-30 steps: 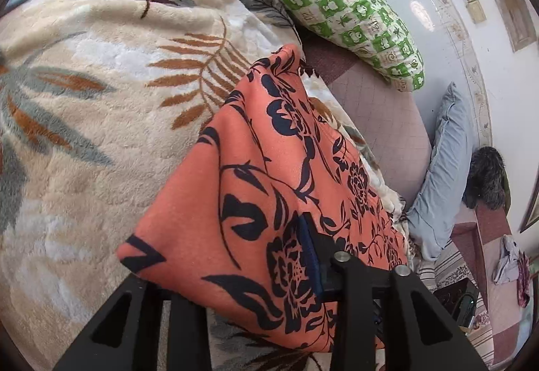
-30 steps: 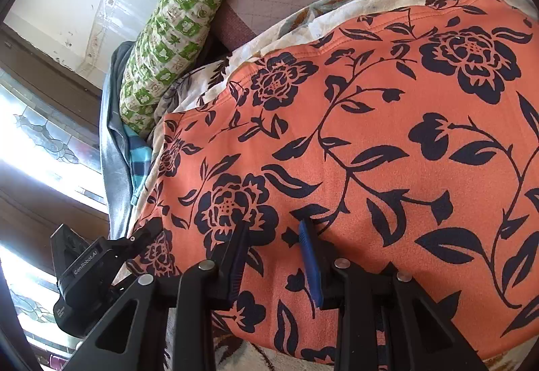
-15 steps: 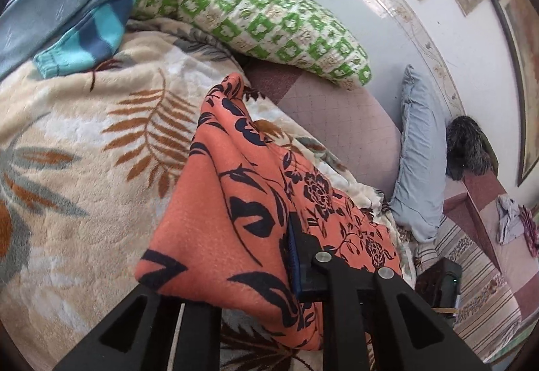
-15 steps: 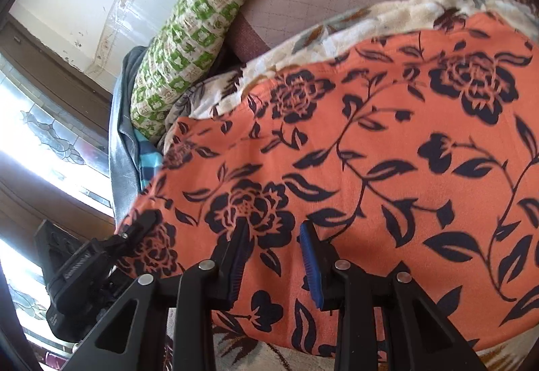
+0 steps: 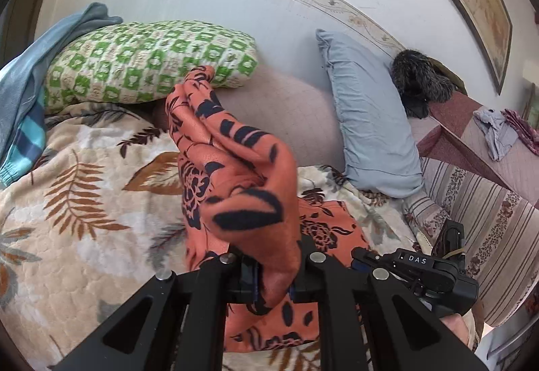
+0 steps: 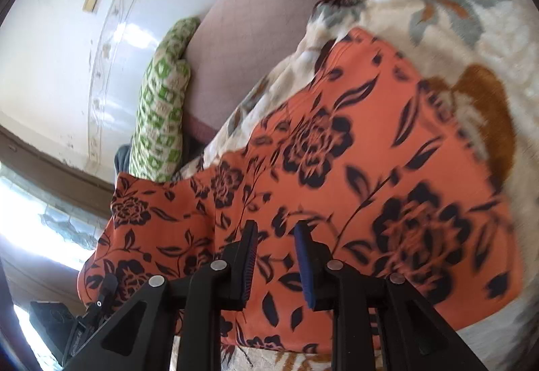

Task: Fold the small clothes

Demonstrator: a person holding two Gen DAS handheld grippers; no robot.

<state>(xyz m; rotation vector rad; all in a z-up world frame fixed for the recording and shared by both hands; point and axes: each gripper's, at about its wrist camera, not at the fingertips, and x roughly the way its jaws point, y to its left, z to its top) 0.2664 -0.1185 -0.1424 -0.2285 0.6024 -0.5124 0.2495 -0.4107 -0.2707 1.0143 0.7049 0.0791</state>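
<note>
Bed with leaf-print blanket (image 5: 84,202) beneath an orange floral garment (image 6: 370,169).
Left tool (image 5: 273,283) is clamped on a raised fold; right tool (image 6: 274,256), narrowing, has cloth lying between its pads.

"DAS" in white letters on black body of right hand-held gripper (image 5: 421,270); nothing else legible.

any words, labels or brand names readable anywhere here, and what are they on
"DAS" in white letters, on the black body of the right gripper, seen from the left wrist view.
No other readable text. The left gripper, at the lower left of the right wrist view, shows no lettering that can be made out.
The orange cloth, the green pillow and the blanket carry only patterns.
</note>
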